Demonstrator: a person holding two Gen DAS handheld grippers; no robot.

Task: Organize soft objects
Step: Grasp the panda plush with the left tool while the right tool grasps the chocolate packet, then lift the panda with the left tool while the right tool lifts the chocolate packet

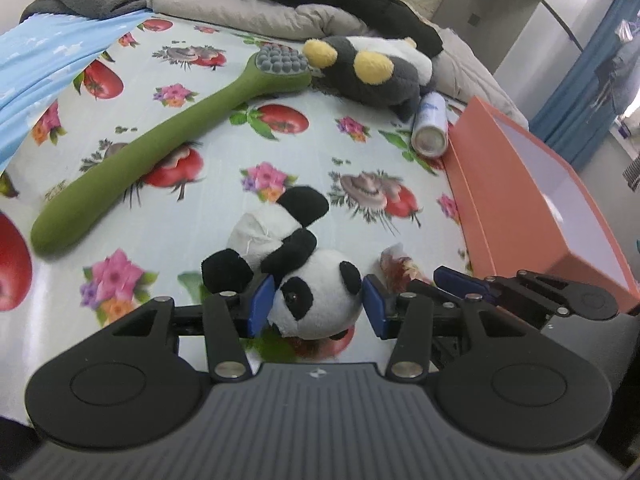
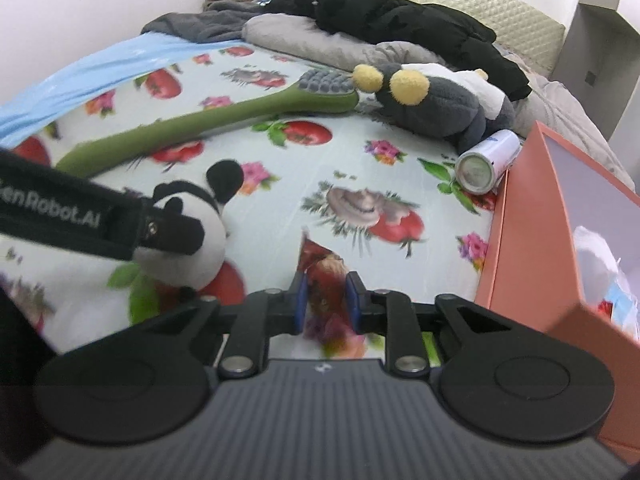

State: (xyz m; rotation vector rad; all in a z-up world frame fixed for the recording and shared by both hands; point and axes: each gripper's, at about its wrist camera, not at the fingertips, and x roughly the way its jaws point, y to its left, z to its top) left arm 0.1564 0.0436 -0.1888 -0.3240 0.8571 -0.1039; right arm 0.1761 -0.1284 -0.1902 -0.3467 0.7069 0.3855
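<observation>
A small panda plush [image 1: 308, 276] lies on the flowered bedsheet. My left gripper [image 1: 318, 304] is around its head, its blue pads touching both sides. The panda also shows in the right wrist view [image 2: 188, 232], with the left gripper [image 2: 176, 224] on it. My right gripper [image 2: 325, 300] is shut on a reddish crinkly packet [image 2: 322, 276], which also shows in the left wrist view [image 1: 398, 268]. A grey plush with yellow feet [image 1: 376, 72] lies at the back. An orange box [image 1: 532, 208] stands at the right, holding white soft things [image 2: 600, 272].
A long green massage brush [image 1: 160, 144] lies across the sheet at the left. A white spray can [image 1: 430, 124] lies against the box. Grey pillows [image 1: 256, 8], black clothes and a blue cloth [image 1: 52, 60] lie at the back and left.
</observation>
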